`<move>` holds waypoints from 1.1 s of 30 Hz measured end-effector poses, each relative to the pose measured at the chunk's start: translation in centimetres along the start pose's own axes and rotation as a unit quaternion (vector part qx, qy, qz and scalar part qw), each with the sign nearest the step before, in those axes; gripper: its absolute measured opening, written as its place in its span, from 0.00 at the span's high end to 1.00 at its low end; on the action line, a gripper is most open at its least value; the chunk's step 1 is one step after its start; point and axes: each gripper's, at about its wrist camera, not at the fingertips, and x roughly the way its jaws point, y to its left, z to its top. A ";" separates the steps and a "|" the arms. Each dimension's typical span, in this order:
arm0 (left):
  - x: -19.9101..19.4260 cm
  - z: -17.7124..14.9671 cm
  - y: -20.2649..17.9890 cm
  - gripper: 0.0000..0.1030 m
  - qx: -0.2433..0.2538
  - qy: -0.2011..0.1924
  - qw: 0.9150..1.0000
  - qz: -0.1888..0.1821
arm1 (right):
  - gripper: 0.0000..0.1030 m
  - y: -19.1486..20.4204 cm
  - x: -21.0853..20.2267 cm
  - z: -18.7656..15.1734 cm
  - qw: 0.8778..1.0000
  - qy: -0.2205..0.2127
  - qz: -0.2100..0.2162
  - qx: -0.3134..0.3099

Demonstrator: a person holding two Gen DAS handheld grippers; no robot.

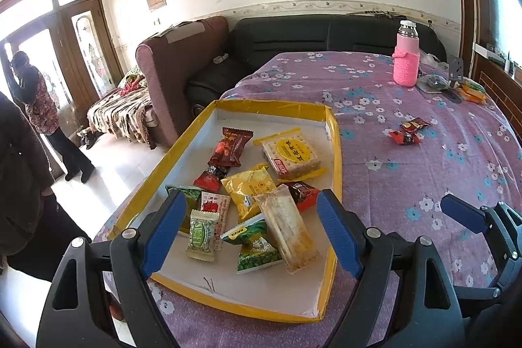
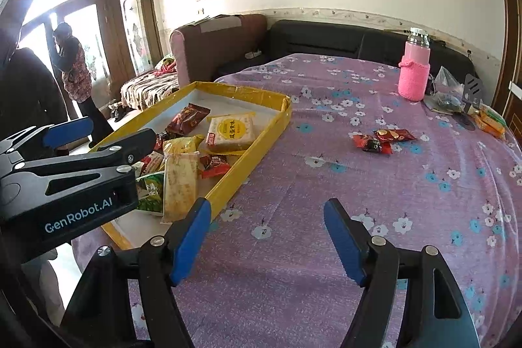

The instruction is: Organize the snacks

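Left gripper (image 1: pixel 248 230) hangs over the near end of the snack tray (image 1: pixel 336 132), fingers (image 1: pixel 163 230) spread wide w/ nothing clamped; the snacks lie below the fingers, not pressed by them. Right gripper (image 2: pixel 267 240) sits over bare cloth just right of the tray, fingers wide apart, nothing between them.

Tray is a shallow white box w/ yellow edging, on the left part of the bench, which is covered by a purple flowered cloth (image 1: pixel 407 185). Inside, approx near to far: a long pale wafer pack (image 1: pixel 287 234) lying over a green pack (image 1: pixel 254 250), a small green-and-white candy (image 1: pixel 202 234), a white pack w/ red print (image 1: pixel 213 207), a yellow pack (image 1: pixel 249 188), a red-and-black pack (image 1: pixel 301 194) by the right wall, a small red pack (image 1: pixel 210 178), a dark red pack (image 1: pixel 230 147) and a square cracker pack w/ a yellow round label (image 1: pixel 292 155) toward the far end.

Two red wrapped snacks (image 1: pixel 407 131) lie touching each other on the cloth, well right of the tray and outside it. Far right: a pink bottle (image 1: pixel 406 61) in a knitted sleeve stands upright, w/ a clear bag and orange packs near it. A dark sofa runs behind the bench; two people stand by the door at far left.
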 end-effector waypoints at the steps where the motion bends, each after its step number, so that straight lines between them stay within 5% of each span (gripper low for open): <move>1: 0.0 0.0 0.0 0.19 0.000 0.000 1.000 0.000 | 0.29 0.0 0.0 0.0 1.000 0.000 0.000 -0.001; 8: -0.5 0.1 0.4 0.19 -0.014 -0.014 1.000 -0.005 | 0.28 0.2 -0.2 0.0 1.000 -0.002 -0.001 -0.002; 11: -1.8 0.2 0.7 0.19 -0.022 -0.051 0.998 0.015 | 0.28 0.3 -0.5 0.1 1.000 -0.009 0.001 0.000; 13: -3.4 0.3 0.9 0.19 -0.026 -0.094 0.994 0.051 | 0.28 0.3 -0.8 0.2 1.000 -0.015 0.002 0.002; 16: -6.3 0.1 0.9 0.04 -0.032 -0.166 0.978 0.125 | 0.28 0.3 -1.4 0.4 1.000 -0.026 0.005 0.003; 19: -7.5 -0.4 0.7 0.00 -0.031 -0.213 0.967 0.138 | 0.28 0.6 -1.7 0.6 0.999 -0.032 0.006 0.000; 24: -5.5 0.1 0.7 0.00 -0.020 -0.139 0.989 0.041 | 0.28 1.5 -1.8 0.5 0.999 -0.031 0.007 -0.017; 33: -3.9 -0.4 1.0 0.00 -0.029 -0.067 0.997 0.002 | 0.26 2.9 -1.9 0.2 0.998 -0.031 0.008 -0.045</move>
